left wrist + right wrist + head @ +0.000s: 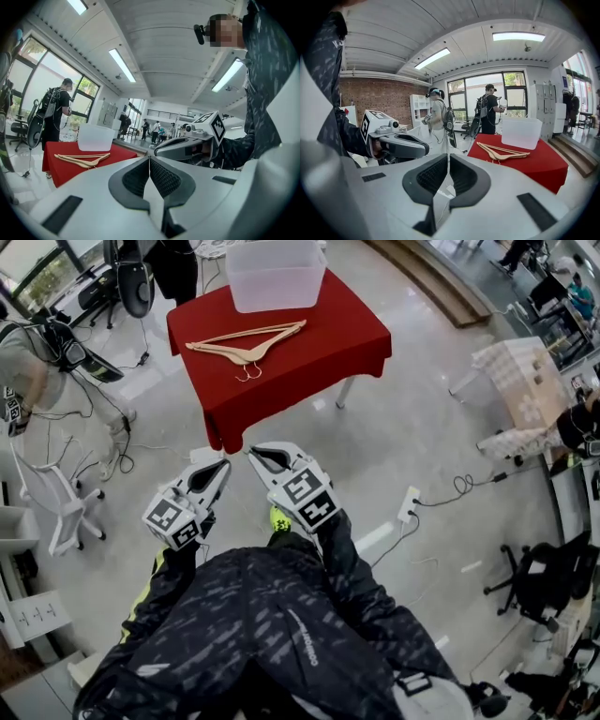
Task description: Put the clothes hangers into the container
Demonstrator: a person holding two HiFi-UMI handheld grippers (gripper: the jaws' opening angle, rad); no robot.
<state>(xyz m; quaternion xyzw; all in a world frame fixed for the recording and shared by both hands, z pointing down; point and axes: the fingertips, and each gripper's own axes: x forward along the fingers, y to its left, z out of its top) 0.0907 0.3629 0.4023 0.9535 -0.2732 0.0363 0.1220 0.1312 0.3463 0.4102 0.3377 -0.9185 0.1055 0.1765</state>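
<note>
A large, bright workroom with a pale polished floor, ceiling strip lights and tall windows; other people stand and work in the background. A small desk [323, 338] draped in a red cloth stands out on the open floor.

A clear plastic container [277, 276] sits at the far edge of the desk, open at the top and seemingly empty. In front of it, near the middle of the desk, lie the wooden hangers [246, 343], at least two, stacked almost on top of each other with their metal hooks pointing toward the near edge. None is in the container yet.

The person stands well apart from the desk, holding both tools low and close together. The left gripper [223, 466] has its jaws pressed together with nothing between them. The right gripper [253, 455] is likewise fully closed and empty. Both point toward the desk.

What could go wrong, as a judgement: the jaws must part before any grasp, or they will only shove the hangers across the cloth. Because the hangers overlap and their hooks lie together, lifting one may drag or tangle another and drop it off the desk. The light container sits close to the far edge, so a hard push while loading could slide it off. A pinch that catches the cloth could pull everything askew.
</note>
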